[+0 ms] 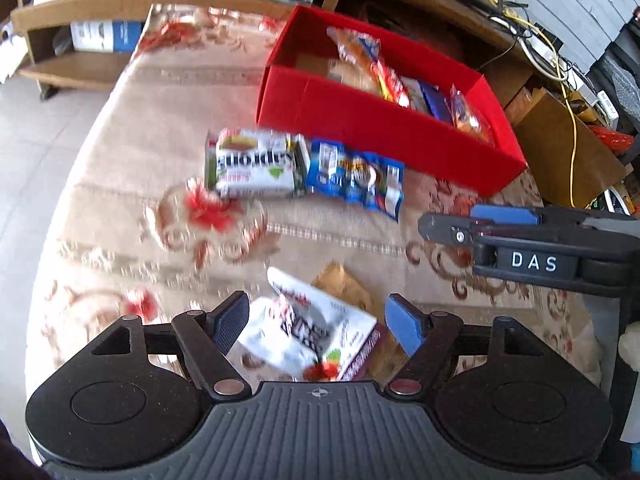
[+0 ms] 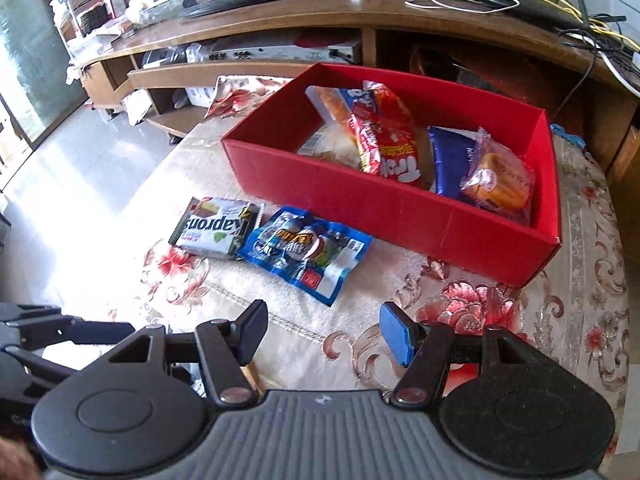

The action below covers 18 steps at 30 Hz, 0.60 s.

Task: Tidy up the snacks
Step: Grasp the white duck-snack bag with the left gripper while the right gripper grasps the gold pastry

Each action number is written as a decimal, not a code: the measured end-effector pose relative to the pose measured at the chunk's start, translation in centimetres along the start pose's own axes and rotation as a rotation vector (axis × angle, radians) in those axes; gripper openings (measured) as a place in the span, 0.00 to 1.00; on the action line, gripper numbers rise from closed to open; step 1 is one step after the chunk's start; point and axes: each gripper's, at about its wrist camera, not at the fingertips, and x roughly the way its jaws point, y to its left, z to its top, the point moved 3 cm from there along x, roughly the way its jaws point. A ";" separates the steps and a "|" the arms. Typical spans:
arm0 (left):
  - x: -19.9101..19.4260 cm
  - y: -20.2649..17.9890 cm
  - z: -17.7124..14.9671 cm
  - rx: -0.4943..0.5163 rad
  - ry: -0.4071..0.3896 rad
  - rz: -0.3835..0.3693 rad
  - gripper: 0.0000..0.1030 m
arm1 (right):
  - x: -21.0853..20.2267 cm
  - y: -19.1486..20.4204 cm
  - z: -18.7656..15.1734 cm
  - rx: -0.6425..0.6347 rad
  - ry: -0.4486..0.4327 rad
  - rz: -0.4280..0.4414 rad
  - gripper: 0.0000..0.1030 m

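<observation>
The desk (image 2: 500,312), under its flowered cloth, carries everything, and the red box (image 2: 400,216) sits toward its far side as the place where my snacks get gathered: already inside it stand a long red packet (image 2: 388,140), a dark blue packet (image 2: 452,160) and a clear bag of orange cakes (image 2: 500,184), leaning on one another along the box's right half, while the left end looks mostly free, so I judge there is room for what is left out. Just in front of the box's near wall, on the cloth, lie the green and white biscuit pack (image 2: 216,228) and the blue pouch (image 2: 308,252), side by side and touching or nearly so, flat and within easy reach, which I take to be the leftovers waiting their turn. Nearer to me is a white packet (image 1: 304,332) with a red and green print, one corner curled up off the cloth; it lies straight ahead of my left tongs (image 1: 316,324), between the two fingers. Those fingers stand about half apart and are opening a little more; I cannot see either pad pressing on the wrapper, so I would say it is framed, not gripped. My right tongs (image 2: 324,336) are likewise about half open, steady, with only bare cloth between the fingers, holding nothing and touching nothing I can see, aimed down at the desk short of the blue pouch.
</observation>
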 end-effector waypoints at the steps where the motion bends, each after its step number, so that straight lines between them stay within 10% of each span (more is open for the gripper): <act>1: 0.2 0.1 -0.2 -0.008 0.010 0.000 0.78 | 0.0 0.1 0.0 -0.001 0.002 0.001 0.58; 18: 2.1 1.7 -0.6 -0.264 0.042 0.000 0.85 | -0.1 0.2 0.1 -0.001 0.003 0.014 0.58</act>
